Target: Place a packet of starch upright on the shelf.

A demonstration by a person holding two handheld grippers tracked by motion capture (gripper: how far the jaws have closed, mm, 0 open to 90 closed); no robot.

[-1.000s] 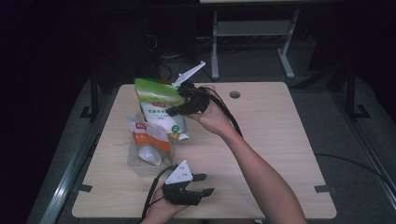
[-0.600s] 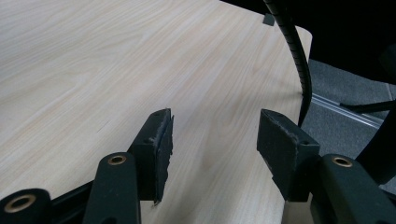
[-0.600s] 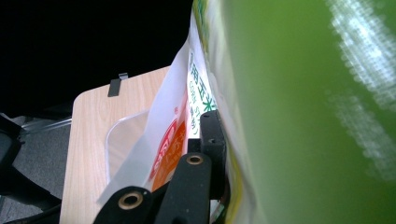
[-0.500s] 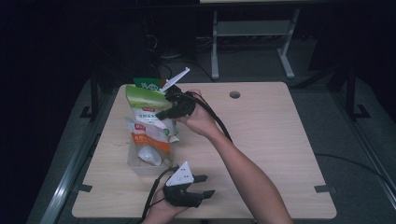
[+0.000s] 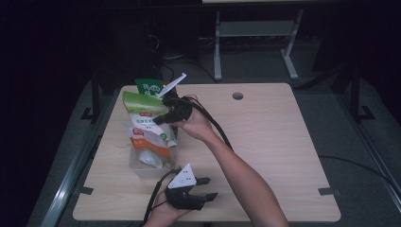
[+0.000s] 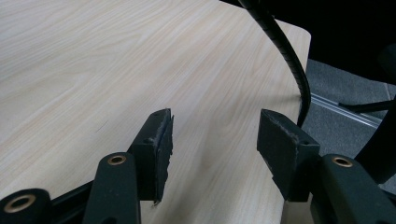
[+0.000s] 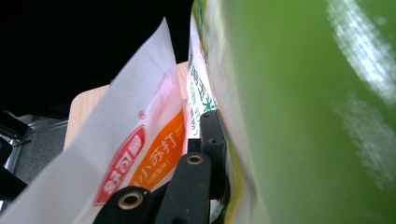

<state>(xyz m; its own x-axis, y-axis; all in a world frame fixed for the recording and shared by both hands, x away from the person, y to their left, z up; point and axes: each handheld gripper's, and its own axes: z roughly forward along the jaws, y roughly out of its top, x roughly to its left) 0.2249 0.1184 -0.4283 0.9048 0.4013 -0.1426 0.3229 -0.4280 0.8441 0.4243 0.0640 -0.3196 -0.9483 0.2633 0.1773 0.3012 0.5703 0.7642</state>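
Green pouch [image 5: 144, 111] hangs clamped in the right gripper [image 5: 163, 118] above the clear tub [image 5: 142, 168] (orange-labelled bag [image 5: 149, 144] inside) near the table's [image 5: 274, 142] left edge; left gripper [image 5: 201, 188] rests empty, jaws apart, at the near edge.

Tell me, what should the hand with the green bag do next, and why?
Probably lower the green bag a little further into the clear bin, beside the orange-and-white bag. The right gripper is clamped on it above the bin, while the left gripper rests open on the table.
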